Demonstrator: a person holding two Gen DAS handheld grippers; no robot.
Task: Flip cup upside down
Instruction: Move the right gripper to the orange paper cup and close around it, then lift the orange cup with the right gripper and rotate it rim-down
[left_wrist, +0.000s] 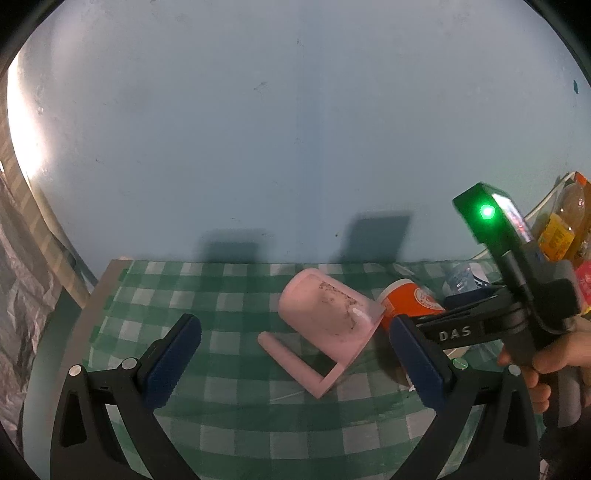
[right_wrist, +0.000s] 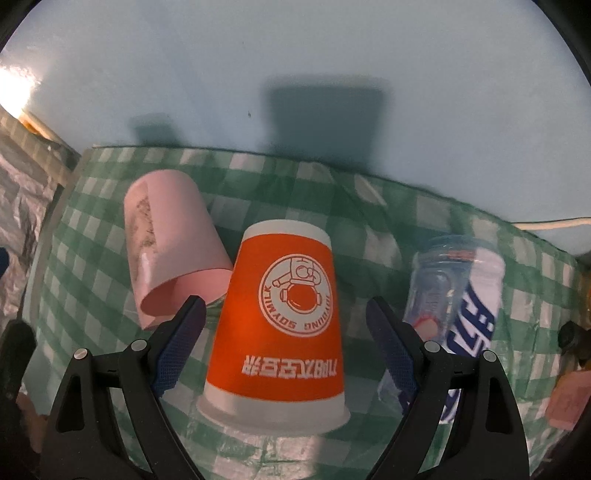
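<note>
Both tongs wide, empty: right tongs (right_wrist: 286, 325) straddle inverted orange cup (right_wrist: 280, 314); left tongs (left_wrist: 295, 354) near pink mug (left_wrist: 325, 325).

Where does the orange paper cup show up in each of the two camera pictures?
Left wrist view: the orange paper cup sits right of centre, half hidden behind the pink mug.
Right wrist view: the cup fills the centre, upside down, between the open fingers.
Shared landmark: the pink mug, on the cup's left in both.

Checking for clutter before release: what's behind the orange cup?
Behind the orange paper cup, rim down on the green checked tablecloth: only cloth, then a pale blue wall. The cloth directly behind its base is hidden.
</note>
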